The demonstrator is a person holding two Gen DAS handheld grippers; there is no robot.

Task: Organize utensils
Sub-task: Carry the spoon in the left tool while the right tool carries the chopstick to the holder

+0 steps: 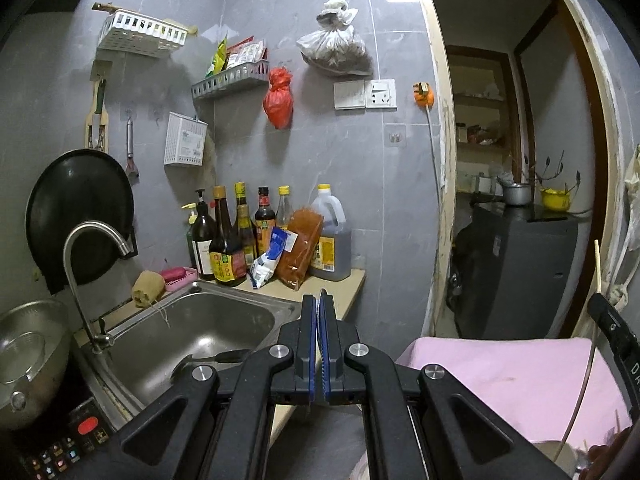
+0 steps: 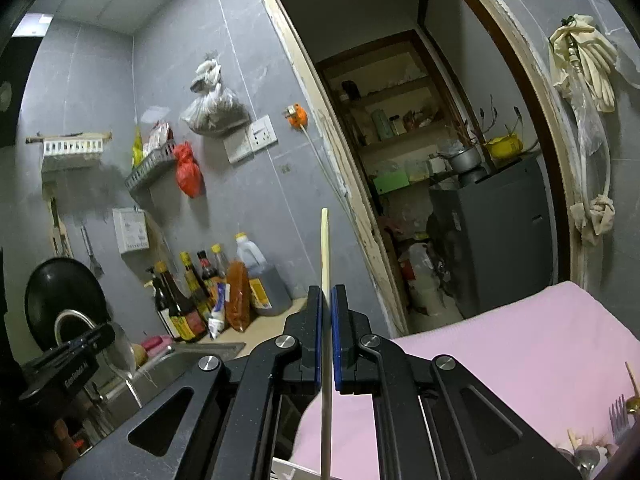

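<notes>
My right gripper is shut on a pale wooden chopstick that stands upright between its blue pads, above the pink cloth. The chopstick and the right gripper's black body also show at the right edge of the left wrist view. My left gripper is shut, held over the counter edge beside the steel sink; a thin metallic edge shows between its pads, but I cannot tell what it is. A dark spoon lies in the sink. Forks and spoons lie at the cloth's lower right corner.
Sauce bottles and an oil jug crowd the counter corner. A curved tap, a black wok, a steel bowl and an induction cooker are on the left. An open doorway is on the right.
</notes>
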